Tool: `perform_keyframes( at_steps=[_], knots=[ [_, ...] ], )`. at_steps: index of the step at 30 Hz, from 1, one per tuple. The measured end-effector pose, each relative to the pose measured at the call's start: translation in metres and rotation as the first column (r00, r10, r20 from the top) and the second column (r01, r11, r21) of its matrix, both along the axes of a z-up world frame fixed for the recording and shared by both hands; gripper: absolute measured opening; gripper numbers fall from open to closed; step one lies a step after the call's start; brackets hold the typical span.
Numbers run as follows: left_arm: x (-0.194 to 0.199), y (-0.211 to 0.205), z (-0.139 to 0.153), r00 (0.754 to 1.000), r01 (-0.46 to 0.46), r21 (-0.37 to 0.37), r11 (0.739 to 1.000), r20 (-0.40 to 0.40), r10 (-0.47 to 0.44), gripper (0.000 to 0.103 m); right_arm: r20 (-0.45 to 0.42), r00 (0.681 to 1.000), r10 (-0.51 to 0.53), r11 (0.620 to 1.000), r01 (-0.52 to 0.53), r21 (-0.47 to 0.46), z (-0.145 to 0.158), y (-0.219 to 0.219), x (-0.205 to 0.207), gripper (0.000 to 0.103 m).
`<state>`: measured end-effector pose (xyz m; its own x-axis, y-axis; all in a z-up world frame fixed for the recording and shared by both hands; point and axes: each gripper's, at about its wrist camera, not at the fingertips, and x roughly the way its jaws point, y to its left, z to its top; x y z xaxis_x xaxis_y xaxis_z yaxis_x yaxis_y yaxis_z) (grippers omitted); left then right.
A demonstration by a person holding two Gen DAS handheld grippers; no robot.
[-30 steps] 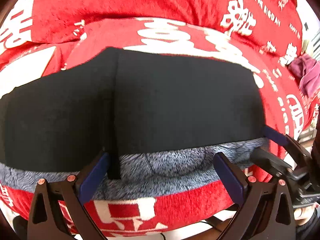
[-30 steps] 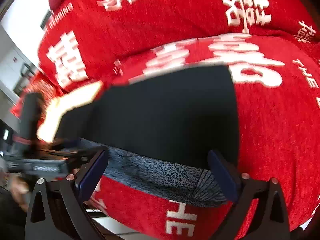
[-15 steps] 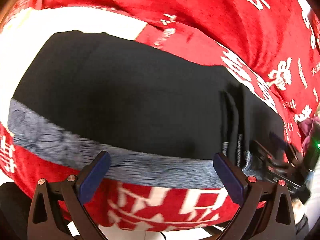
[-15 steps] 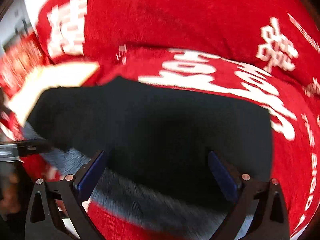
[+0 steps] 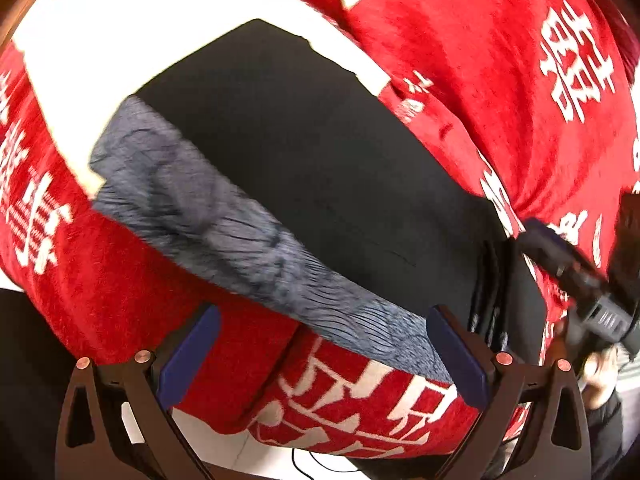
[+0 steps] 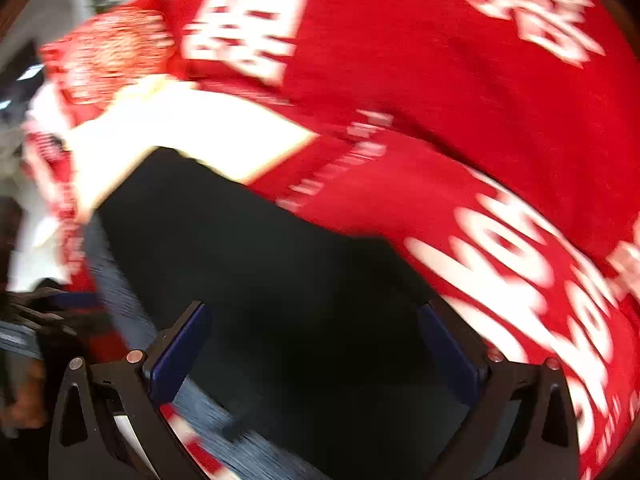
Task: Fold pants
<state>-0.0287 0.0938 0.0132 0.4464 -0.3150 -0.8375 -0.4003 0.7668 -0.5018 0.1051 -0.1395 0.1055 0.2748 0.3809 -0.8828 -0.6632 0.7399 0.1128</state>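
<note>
Black pants (image 5: 320,160) with a grey fleecy lining band (image 5: 240,240) along the near edge lie flat on a red blanket (image 5: 500,60) with white characters. My left gripper (image 5: 320,356) is open and empty, just in front of the grey band. My right gripper (image 6: 312,356) is open over the black pants (image 6: 280,280), and this view is blurred by motion. In the left wrist view the right gripper (image 5: 568,264) sits at the right end of the pants, where folded layers (image 5: 492,300) show.
The red blanket (image 6: 440,80) covers the whole surface and hangs over the near edge (image 5: 360,412). A white patch of the blanket (image 5: 120,40) lies beyond the far left end of the pants. A dark cable (image 5: 320,466) runs below.
Both grippers have swung to the left along the pants. The left view now looks at the left end of the grey band, and the right view has shifted over the black cloth.
</note>
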Motion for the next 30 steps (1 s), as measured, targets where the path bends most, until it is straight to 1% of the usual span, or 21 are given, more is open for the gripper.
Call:
perform_keyframes(
  at_steps=[1,3,5,7,9,11,12,13,14,15,16,17,18,19,21,22,23,24,25,27,30],
  knots=[
    [-0.001,0.005,-0.001,1.0,-0.006,-0.005,1.0,-0.002,0.006,0.103,-0.024,0.999,0.042,0.999,-0.041,0.022,0.0,0.012,0.007,0.103],
    [-0.003,0.012,-0.003,1.0,-0.01,0.001,1.0,-0.004,0.01,0.103,-0.086,0.983,0.161,0.986,-0.156,0.064,-0.003,0.042,0.026,0.103],
    [-0.004,0.019,-0.005,1.0,-0.006,0.014,1.0,-0.007,0.006,0.103,-0.128,0.957,0.26,0.965,-0.253,0.067,-0.014,0.074,0.044,0.103],
    [-0.005,0.024,-0.005,1.0,-0.003,0.022,1.0,-0.003,0.003,0.103,-0.173,0.926,0.334,0.942,-0.328,0.064,-0.026,0.097,0.056,0.103],
    [-0.006,0.027,-0.003,1.0,0.004,0.037,0.999,-0.002,-0.004,0.103,-0.203,0.895,0.396,0.917,-0.397,0.039,-0.044,0.125,0.068,0.103],
    [-0.005,0.033,-0.001,1.0,0.022,0.045,0.999,0.008,-0.023,0.103,-0.279,0.841,0.464,0.883,-0.466,0.063,-0.063,0.147,0.076,0.103],
    [-0.004,0.035,0.001,0.999,0.03,0.052,0.998,0.012,-0.031,0.103,-0.32,0.817,0.48,0.872,-0.484,0.072,-0.072,0.154,0.078,0.103],
    [-0.003,0.04,0.003,0.999,0.039,0.062,0.997,0.016,-0.04,0.103,-0.383,0.786,0.486,0.865,-0.496,0.08,-0.086,0.164,0.08,0.103],
    [-0.002,0.047,0.006,0.998,0.049,0.073,0.996,0.024,-0.051,0.103,-0.424,0.764,0.486,0.861,-0.502,0.081,-0.094,0.168,0.08,0.102],
    [-0.001,0.052,0.009,0.997,0.06,0.083,0.995,0.034,-0.063,0.103,-0.481,0.728,0.489,0.848,-0.525,0.067,-0.108,0.176,0.077,0.093],
    [0.0,0.061,0.012,0.996,0.076,0.091,0.993,0.046,-0.08,0.103,-0.492,0.711,0.502,0.83,-0.556,0.044,-0.114,0.181,0.072,0.091],
    [0.003,0.067,0.014,0.994,0.087,0.09,0.992,0.055,-0.092,0.103,-0.476,0.707,0.523,0.816,-0.576,0.041,-0.113,0.184,0.068,0.084],
    [0.005,0.075,0.017,0.992,0.1,0.088,0.991,0.069,-0.106,0.103,-0.467,0.689,0.555,0.801,-0.594,0.075,-0.105,0.183,0.064,0.066],
    [0.008,0.084,0.02,0.987,0.127,0.086,0.988,0.087,-0.134,0.103,-0.453,0.693,0.561,0.798,-0.598,0.075,-0.1,0.182,0.063,0.059],
    [0.016,0.094,0.022,0.978,0.172,0.095,0.981,0.1,-0.181,0.103,-0.378,0.713,0.591,0.782,-0.621,0.053,-0.083,0.172,0.054,0.027],
    [0.02,0.101,0.024,0.971,0.199,0.101,0.975,0.112,-0.21,0.103,-0.349,0.717,0.603,0.777,-0.628,0.052,-0.075,0.168,0.05,0.025],
    [0.024,0.107,0.026,0.96,0.235,0.092,0.968,0.138,-0.246,0.103,-0.313,0.723,0.616,0.773,-0.632,0.057,-0.066,0.163,0.044,0.023],
    [0.029,0.111,0.027,0.953,0.253,0.085,0.964,0.148,-0.263,0.103,-0.254,0.727,0.638,0.76,-0.648,0.051,-0.053,0.159,0.033,0.022],
    [0.034,0.116,0.028,0.946,0.272,0.077,0.959,0.163,-0.282,0.103,-0.224,0.727,0.649,0.752,-0.658,0.044,-0.047,0.157,0.026,0.022],
    [0.042,0.124,0.029,0.919,0.329,0.055,0.943,0.211,-0.333,0.103,-0.145,0.728,0.67,0.738,-0.674,0.025,-0.032,0.152,0.01,0.022],
    [0.058,0.121,0.026,0.874,0.415,0.057,0.908,0.25,-0.416,0.103,-0.071,0.714,0.697,0.717,-0.697,0.025,-0.015,0.143,-0.005,0.022]
  ],
)
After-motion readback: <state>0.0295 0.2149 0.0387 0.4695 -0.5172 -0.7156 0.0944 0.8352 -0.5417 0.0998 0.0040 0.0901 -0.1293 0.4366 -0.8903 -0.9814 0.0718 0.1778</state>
